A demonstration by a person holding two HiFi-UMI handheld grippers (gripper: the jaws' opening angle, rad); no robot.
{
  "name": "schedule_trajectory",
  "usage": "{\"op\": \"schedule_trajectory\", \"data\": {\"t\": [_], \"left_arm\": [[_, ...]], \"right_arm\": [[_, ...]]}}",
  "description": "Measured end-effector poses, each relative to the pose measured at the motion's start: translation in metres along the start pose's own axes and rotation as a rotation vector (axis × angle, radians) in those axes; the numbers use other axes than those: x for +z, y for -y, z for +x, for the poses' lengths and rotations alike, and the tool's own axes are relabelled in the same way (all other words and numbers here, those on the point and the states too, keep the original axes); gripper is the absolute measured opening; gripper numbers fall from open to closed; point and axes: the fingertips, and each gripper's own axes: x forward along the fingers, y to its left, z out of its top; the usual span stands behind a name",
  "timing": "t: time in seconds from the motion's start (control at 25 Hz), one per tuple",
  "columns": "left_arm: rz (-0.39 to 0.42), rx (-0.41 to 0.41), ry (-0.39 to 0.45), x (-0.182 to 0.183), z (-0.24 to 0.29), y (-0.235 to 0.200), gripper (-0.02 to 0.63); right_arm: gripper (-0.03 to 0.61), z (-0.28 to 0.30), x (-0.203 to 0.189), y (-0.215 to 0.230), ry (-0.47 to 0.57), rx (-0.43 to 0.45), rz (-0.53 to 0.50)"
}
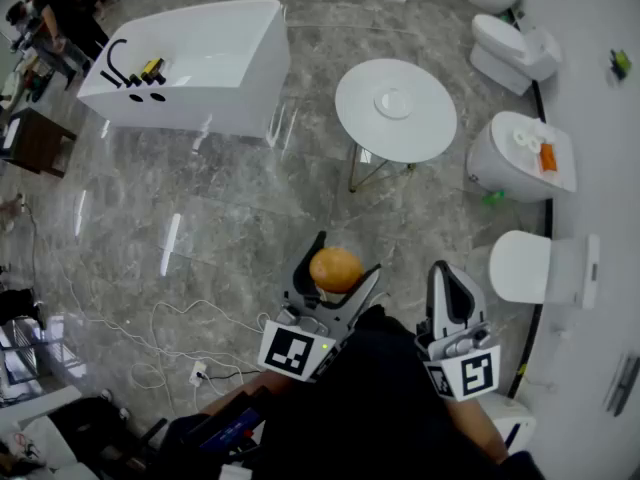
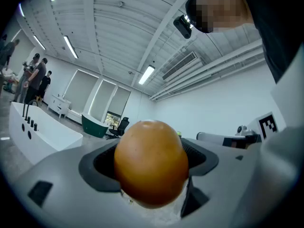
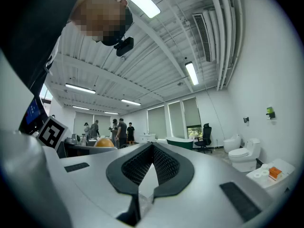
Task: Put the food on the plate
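An orange-brown, egg-shaped piece of food (image 1: 336, 269) sits between the jaws of my left gripper (image 1: 347, 258), which is shut on it and held level near my body. In the left gripper view the food (image 2: 151, 163) fills the gap between the dark pads. My right gripper (image 1: 445, 268) is beside it to the right, with its jaws shut on nothing; its pads meet at the tip (image 3: 153, 148). A small white plate (image 1: 393, 103) lies on the round white table (image 1: 430, 133), farther ahead across the floor.
A white bathtub (image 1: 200, 63) stands at the far left. Several white toilets (image 1: 520, 153) line the right wall, one carrying an orange item (image 1: 546, 156). Cables (image 1: 150, 338) trail over the marble floor at lower left. People (image 1: 60, 13) stand at the top left.
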Motion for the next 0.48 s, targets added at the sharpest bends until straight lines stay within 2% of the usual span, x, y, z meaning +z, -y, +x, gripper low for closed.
{"op": "schedule_trajectory", "data": {"t": [0.48], "left_arm": [[0.019,0.035,0.013,0.002,0.006,0.0,0.373]], "right_arm": [[0.008,0.005,0.0,0.014,-0.006,-0.012,-0.018]]}}
